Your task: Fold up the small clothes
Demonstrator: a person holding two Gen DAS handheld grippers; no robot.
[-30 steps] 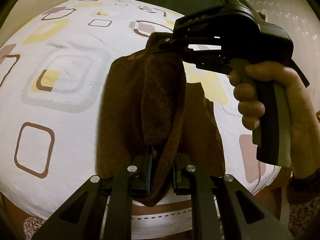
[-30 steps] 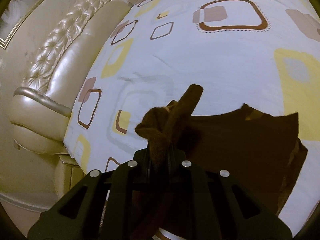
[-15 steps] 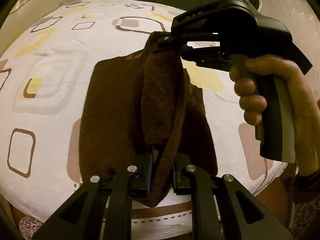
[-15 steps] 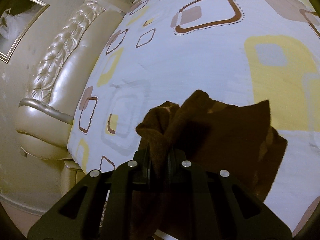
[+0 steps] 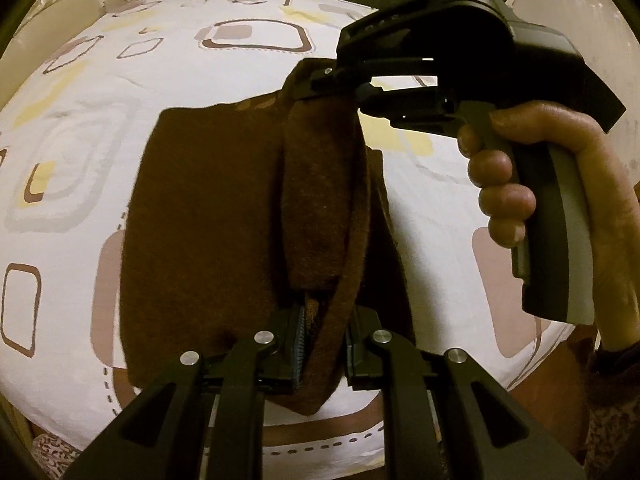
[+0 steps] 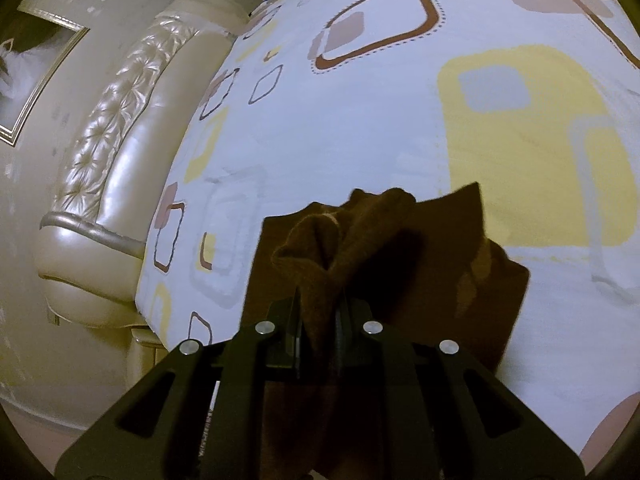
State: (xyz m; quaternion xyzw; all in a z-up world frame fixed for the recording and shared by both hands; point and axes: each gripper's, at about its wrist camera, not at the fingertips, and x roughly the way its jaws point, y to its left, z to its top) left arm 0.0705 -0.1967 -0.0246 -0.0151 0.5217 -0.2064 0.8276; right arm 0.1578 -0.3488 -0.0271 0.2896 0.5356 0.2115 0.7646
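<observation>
The brown cloth (image 5: 208, 216) hangs stretched over the patterned bedsheet (image 5: 80, 128), its lower part draping onto the sheet. The left gripper (image 5: 322, 340) is clamped on the cloth's near edge, and the right gripper (image 6: 318, 322) pinches a bunched fold at the far edge, held by the person's hand (image 5: 560, 200). A cream tufted headboard (image 6: 108, 120) borders the bedsheet

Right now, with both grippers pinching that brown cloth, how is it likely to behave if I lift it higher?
Probably floppy: the brown cloth sags between the left gripper and right gripper. Likely light, since small pinches carry it. Its fuzzy surface suggests it won't slip easily.
</observation>
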